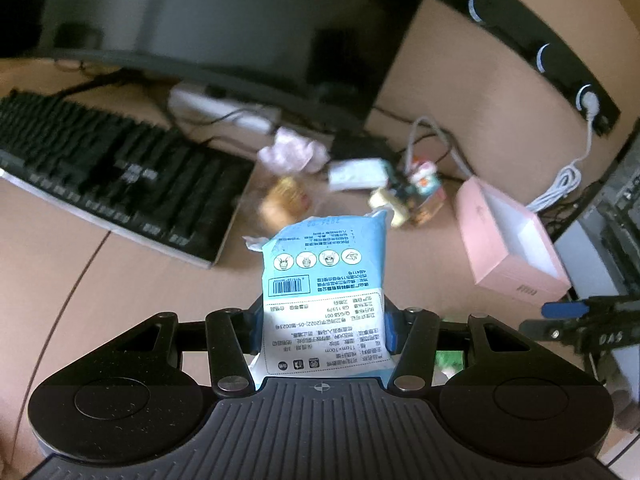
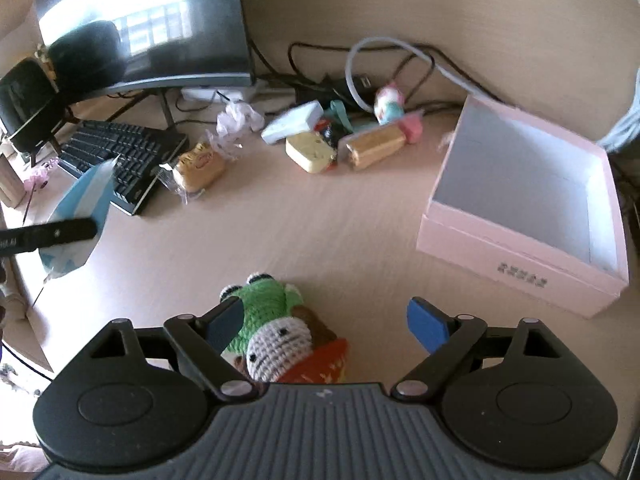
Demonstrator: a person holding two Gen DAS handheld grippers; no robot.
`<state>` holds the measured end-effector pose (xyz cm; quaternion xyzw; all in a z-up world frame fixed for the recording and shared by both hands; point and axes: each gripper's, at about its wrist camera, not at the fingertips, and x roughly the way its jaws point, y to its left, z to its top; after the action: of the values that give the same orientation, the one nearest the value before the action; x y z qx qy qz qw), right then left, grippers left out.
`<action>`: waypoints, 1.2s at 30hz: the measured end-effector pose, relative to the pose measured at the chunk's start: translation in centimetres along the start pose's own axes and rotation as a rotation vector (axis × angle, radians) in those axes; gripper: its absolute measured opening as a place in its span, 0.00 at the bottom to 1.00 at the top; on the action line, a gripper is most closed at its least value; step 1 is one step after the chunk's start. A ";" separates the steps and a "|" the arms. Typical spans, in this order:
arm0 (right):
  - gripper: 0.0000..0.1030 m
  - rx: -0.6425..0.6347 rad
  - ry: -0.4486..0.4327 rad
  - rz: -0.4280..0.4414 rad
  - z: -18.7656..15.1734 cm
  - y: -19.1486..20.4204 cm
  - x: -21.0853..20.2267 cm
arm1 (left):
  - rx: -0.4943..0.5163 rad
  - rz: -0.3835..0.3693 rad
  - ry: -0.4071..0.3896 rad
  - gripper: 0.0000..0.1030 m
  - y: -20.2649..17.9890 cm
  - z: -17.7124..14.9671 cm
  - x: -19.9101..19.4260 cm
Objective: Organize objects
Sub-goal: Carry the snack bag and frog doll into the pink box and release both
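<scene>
Left tongs (image 1: pixel 324 336) grip my blue wipes packet (image 1: pixel 324 280); right tongs (image 2: pixel 326 326) gape over a crocheted toy (image 2: pixel 276 328); pink box (image 2: pixel 520 256) empty, desk clutter (image 2: pixel 320 140) unsorted.

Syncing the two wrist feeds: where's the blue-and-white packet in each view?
Left wrist: blue-and-white packet at centre, clamped in the left tool, standing up toward the clutter.
Right wrist: same packet at the left edge, beside the keyboard.
Shared landmark: open pink box, at the right in the left wrist view; also at the right in the right wrist view.
</scene>
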<state>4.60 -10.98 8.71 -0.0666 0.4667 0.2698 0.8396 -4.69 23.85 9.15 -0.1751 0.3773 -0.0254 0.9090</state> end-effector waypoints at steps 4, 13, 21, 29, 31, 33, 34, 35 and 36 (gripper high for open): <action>0.87 -0.016 0.072 0.038 0.2 1.8 2.7 | 0.021 0.018 0.047 0.54 -0.1 -0.6 1.3; 0.54 -0.275 0.221 0.012 -0.2 5.3 5.8 | 0.101 0.004 0.057 0.54 -3.0 -0.2 2.0; 0.52 -0.073 0.113 0.039 -2.3 0.8 -0.8 | 0.170 -0.134 0.072 0.54 -10.0 3.0 5.9; 0.52 0.122 -0.141 -0.088 -5.4 -6.2 -9.6 | 0.276 -0.310 0.086 0.54 -27.1 8.7 15.4; 0.52 0.170 -0.174 -0.102 -6.4 -7.5 -10.5 | 0.265 -0.296 0.110 0.54 -30.9 9.2 18.7; 0.52 0.194 -0.201 -0.118 -7.1 -8.6 -11.1 | 0.262 -0.228 0.147 0.54 -33.6 8.8 22.0; 0.52 0.209 -0.212 -0.123 -7.7 -9.3 -11.5 | 0.269 -0.186 0.178 0.54 -34.6 8.3 23.7; 0.52 0.227 -0.220 -0.130 -8.2 -9.9 -11.7 | 0.284 -0.146 0.211 0.54 -35.2 7.8 25.0; 0.52 0.249 -0.225 -0.139 -8.6 -10.6 -11.8 | 0.305 -0.100 0.241 0.55 -35.8 7.0 26.0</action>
<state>-1.26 -27.70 12.14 0.0362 0.3938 0.1569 0.9050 21.88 -12.28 8.21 -0.0494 0.4661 -0.1483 0.8708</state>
